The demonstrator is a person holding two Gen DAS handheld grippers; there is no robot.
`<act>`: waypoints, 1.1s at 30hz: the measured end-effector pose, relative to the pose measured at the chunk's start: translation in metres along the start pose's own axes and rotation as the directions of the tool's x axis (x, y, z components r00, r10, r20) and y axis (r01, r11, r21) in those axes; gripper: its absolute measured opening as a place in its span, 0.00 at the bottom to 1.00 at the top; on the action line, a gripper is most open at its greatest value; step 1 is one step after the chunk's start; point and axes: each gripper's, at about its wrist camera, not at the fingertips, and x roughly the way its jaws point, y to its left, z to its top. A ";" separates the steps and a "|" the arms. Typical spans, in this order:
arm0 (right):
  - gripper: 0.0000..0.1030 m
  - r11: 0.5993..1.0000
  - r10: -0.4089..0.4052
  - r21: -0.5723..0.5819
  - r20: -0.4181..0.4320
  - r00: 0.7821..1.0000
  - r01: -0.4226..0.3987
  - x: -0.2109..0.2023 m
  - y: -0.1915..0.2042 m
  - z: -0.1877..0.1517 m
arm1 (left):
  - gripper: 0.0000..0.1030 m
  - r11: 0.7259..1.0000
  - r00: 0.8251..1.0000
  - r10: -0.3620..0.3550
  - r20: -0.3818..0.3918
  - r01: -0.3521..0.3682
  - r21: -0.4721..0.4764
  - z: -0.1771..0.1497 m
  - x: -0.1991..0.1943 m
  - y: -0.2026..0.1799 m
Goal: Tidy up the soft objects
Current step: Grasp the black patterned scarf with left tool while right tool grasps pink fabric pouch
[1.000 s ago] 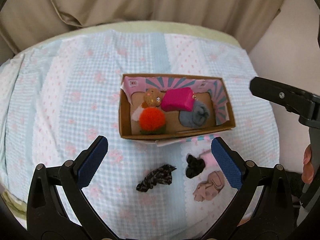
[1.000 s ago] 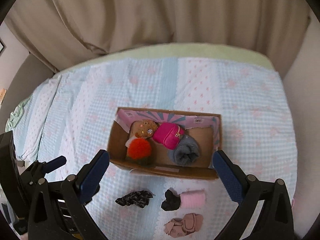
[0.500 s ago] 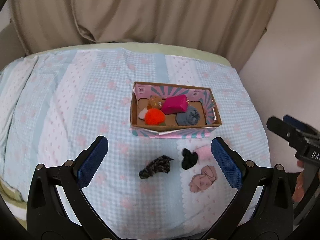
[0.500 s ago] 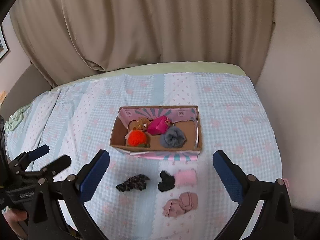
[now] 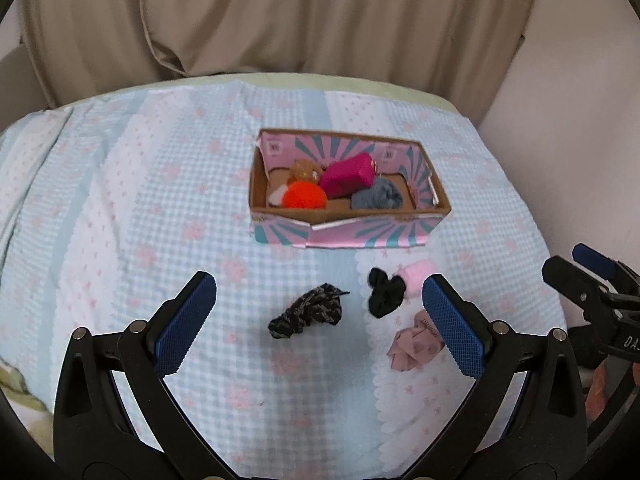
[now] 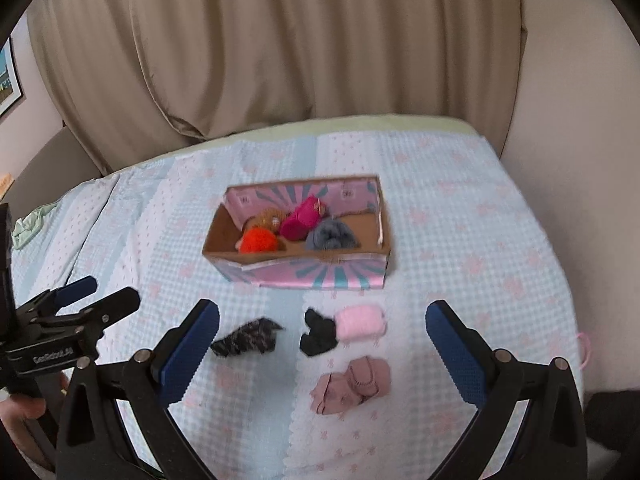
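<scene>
Well apart from the box, the left gripper (image 5: 318,318) hangs released, its blue-padded jaws spread wide and holding nothing, in the left wrist view. At twelve o'clock from it sits the pink-and-teal striped cardboard box (image 5: 344,236) on the pale blue checked bedspread (image 5: 140,208). Inside lie a fuzzy orange pom-pom (image 5: 305,196), a magenta zip pouch (image 5: 347,175), a rolled grey cloth (image 5: 378,197) and a brown plush toy (image 5: 303,170). Between the jaws lie a dark patterned scrunchie (image 5: 306,312) and a black scrunchie (image 5: 385,298); a pale pink fuzzy roll (image 5: 416,276) touches the latter at two o'clock, and a dusty-pink crumpled fabric piece (image 5: 414,346) lies at five o'clock.

Seen from the right wrist, the right gripper (image 6: 322,354) is likewise spread and empty. The four loose pieces lie between its jaws, the box at twelve o'clock, beige curtains (image 6: 280,48) behind.
</scene>
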 end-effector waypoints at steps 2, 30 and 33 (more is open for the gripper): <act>1.00 1.000 -0.001 -0.004 -0.003 1.000 0.001 0.013 -0.003 -0.018 | 1.00 1.000 1.000 -0.013 -0.004 0.013 0.014 -0.015 0.019 0.000; 0.94 0.990 -0.109 -0.100 -0.059 0.992 0.103 0.198 -0.026 -0.170 | 0.87 0.991 0.998 -0.014 -0.068 0.023 0.133 -0.106 0.239 0.016; 0.90 0.985 -0.138 -0.116 -0.047 0.989 0.131 0.201 -0.025 -0.174 | 0.76 0.987 0.998 -0.010 -0.055 0.019 0.163 -0.106 0.242 0.013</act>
